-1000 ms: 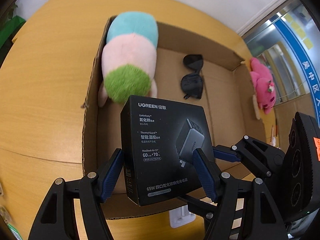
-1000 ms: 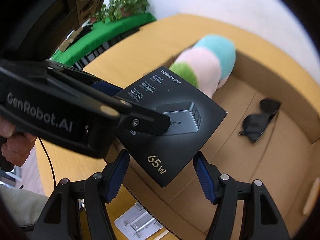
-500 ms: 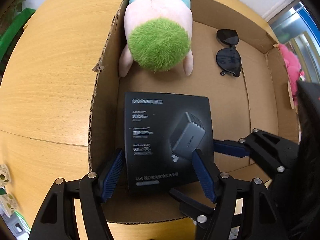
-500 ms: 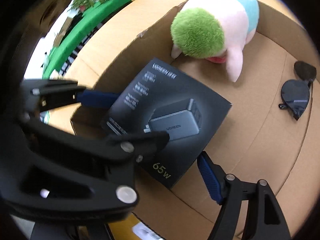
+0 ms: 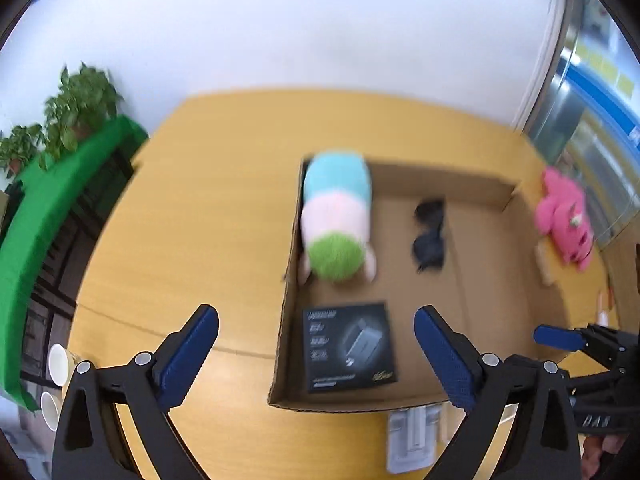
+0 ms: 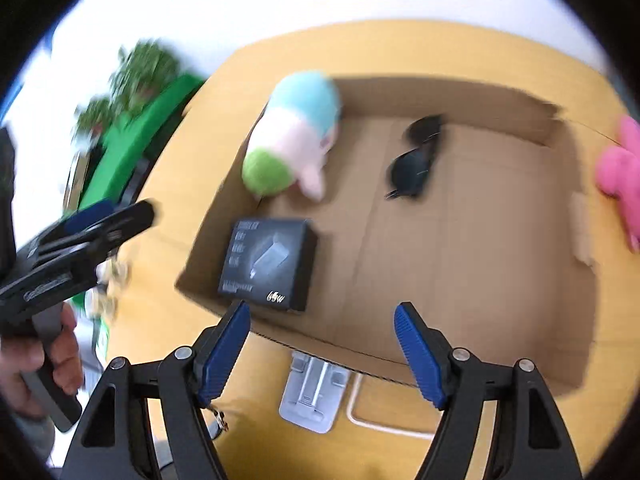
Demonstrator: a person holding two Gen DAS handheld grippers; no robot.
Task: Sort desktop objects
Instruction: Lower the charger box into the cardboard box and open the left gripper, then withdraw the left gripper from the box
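Left wrist view: the left gripper point(image 5: 316, 354) hung above the near end of the cardboard box point(image 5: 476, 184), jaws spread wide and just opened further, nothing between them.
Right wrist view: the right gripper point(image 6: 322, 340) hung over the box's near wall, jaws apart and just drawn in a little, nothing between them.
Charger box point(image 5: 349, 346): black retail carton, lying flat and label up on the floor of the cardboard box, in its near-left corner, just beside the left wall; free of both grippers.
Reason for placing: judged tucked into the corner to leave the rest of the floor for further items.
Cardboard box, contents: charger box; striped plush toy point(image 5: 337, 222) along the left wall toward the far-left corner, green end nearest the charger box; sunglasses point(image 5: 429, 236) folded, toward the far wall, well apart from the charger box.
Cardboard box, free space: the right half of the floor lay bare.
Table point(image 5: 192, 216), unsorted: pink plush toy point(image 5: 564, 220) outside the box's right wall; grey phone stand point(image 6: 314, 390) just beside the near wall.
Table, left edge: paper cups point(image 5: 60, 364).
Step judged: charger box deposited; unsorted items remain.
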